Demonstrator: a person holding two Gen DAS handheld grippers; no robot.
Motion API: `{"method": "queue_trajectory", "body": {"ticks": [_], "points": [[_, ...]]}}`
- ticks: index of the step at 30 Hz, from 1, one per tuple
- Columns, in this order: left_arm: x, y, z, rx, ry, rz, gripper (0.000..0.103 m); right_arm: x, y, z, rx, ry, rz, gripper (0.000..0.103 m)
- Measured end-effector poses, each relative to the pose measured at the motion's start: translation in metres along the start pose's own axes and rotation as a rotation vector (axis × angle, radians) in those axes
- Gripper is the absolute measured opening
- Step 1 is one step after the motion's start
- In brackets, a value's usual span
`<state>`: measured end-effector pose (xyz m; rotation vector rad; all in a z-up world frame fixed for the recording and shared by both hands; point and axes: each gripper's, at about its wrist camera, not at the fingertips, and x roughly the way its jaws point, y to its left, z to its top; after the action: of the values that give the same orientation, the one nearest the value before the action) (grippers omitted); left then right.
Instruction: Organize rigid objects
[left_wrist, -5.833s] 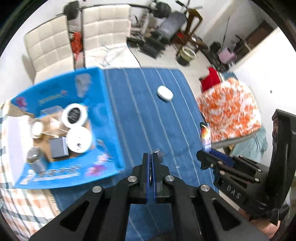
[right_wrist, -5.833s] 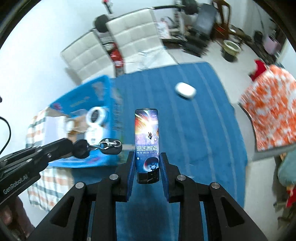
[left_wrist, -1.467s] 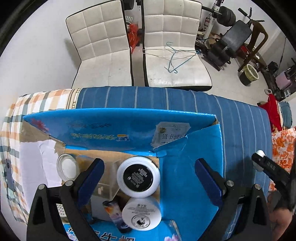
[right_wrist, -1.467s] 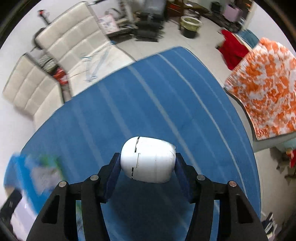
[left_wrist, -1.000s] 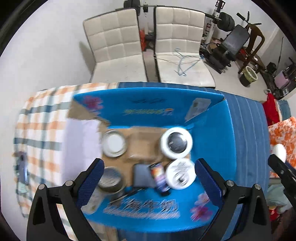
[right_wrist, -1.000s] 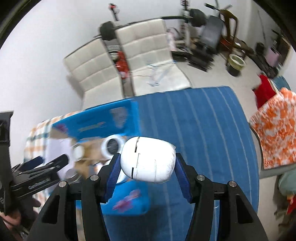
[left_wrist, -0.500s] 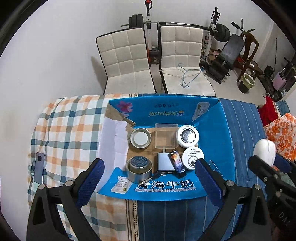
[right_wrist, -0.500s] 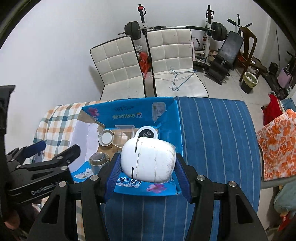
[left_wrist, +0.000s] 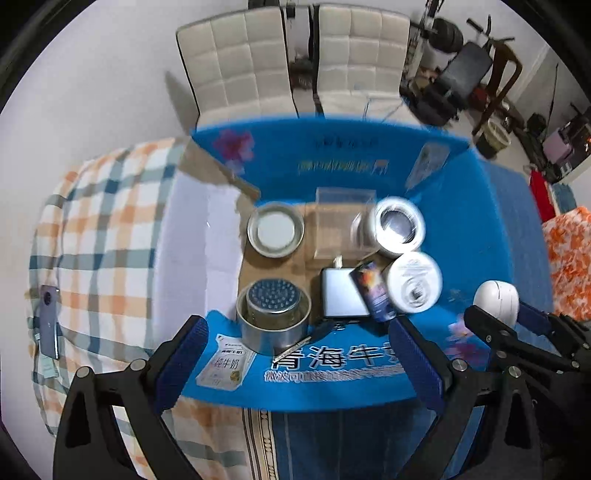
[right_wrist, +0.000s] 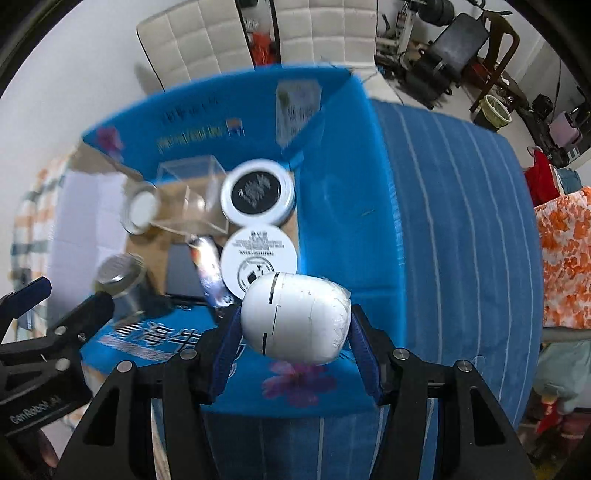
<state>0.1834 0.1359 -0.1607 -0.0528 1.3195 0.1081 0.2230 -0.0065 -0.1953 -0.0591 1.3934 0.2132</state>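
My right gripper (right_wrist: 295, 319) is shut on a white oval case (right_wrist: 295, 313) and holds it above the near right flap of the open blue cardboard box (right_wrist: 332, 206). The case also shows in the left wrist view (left_wrist: 496, 301). In the box (left_wrist: 491, 236) lie two white round tins (left_wrist: 400, 226), a metal tin with a white lid (left_wrist: 275, 229), a studded metal tin (left_wrist: 272, 305), a grey flat case (left_wrist: 341, 297), a dark printed tube (left_wrist: 373, 290) and a clear plastic box (left_wrist: 343, 218). My left gripper (left_wrist: 297, 354) is open and empty above the box's near flap.
The box stands on a table with a blue striped cloth (right_wrist: 461, 221) on the right and a plaid cloth (left_wrist: 103, 236) on the left. A phone (left_wrist: 48, 321) lies at the far left. Two white chairs (left_wrist: 295, 59) stand behind the table.
Both grippers have come lower and closer to the box. My right gripper has carried the white case from the blue cloth to over the box's near right flap.
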Motion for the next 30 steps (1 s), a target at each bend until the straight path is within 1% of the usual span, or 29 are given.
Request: {"method": "queue_trajectory", "body": {"ticks": [3,6,10,14,16,19,26,28,29,30], "points": [[0.028,0.001,-0.003,0.012,0.056,-0.003,0.1,0.02,0.006,0.0,-0.005,0.037,-0.021,0.06],[0.048,0.002,-0.005,0.018,0.096,-0.005,0.1,0.037,0.009,0.002,-0.008,0.067,-0.039,0.06],[0.065,0.002,-0.007,0.014,0.125,-0.003,0.1,0.044,0.015,0.005,-0.036,0.069,-0.063,0.06],[0.073,0.004,-0.01,0.0,0.142,-0.006,0.1,0.053,0.02,0.008,-0.047,0.09,-0.065,0.06],[0.074,0.008,-0.01,-0.011,0.144,-0.006,0.1,0.058,0.023,0.01,-0.049,0.114,-0.058,0.06],[0.074,0.012,-0.012,-0.021,0.143,-0.008,0.1,0.06,0.022,0.013,-0.045,0.115,-0.063,0.06],[0.069,0.018,-0.01,-0.025,0.137,-0.008,0.1,0.064,0.022,0.014,-0.018,0.145,-0.059,0.061],[0.065,0.022,-0.009,-0.029,0.128,-0.006,0.1,0.058,0.023,0.015,-0.015,0.127,-0.064,0.069],[0.062,0.023,-0.006,-0.029,0.125,-0.005,0.1,0.054,0.024,0.015,-0.014,0.114,-0.064,0.079],[0.058,0.022,-0.007,-0.029,0.12,-0.003,0.1,0.047,0.024,0.015,-0.012,0.101,-0.059,0.085]]}}
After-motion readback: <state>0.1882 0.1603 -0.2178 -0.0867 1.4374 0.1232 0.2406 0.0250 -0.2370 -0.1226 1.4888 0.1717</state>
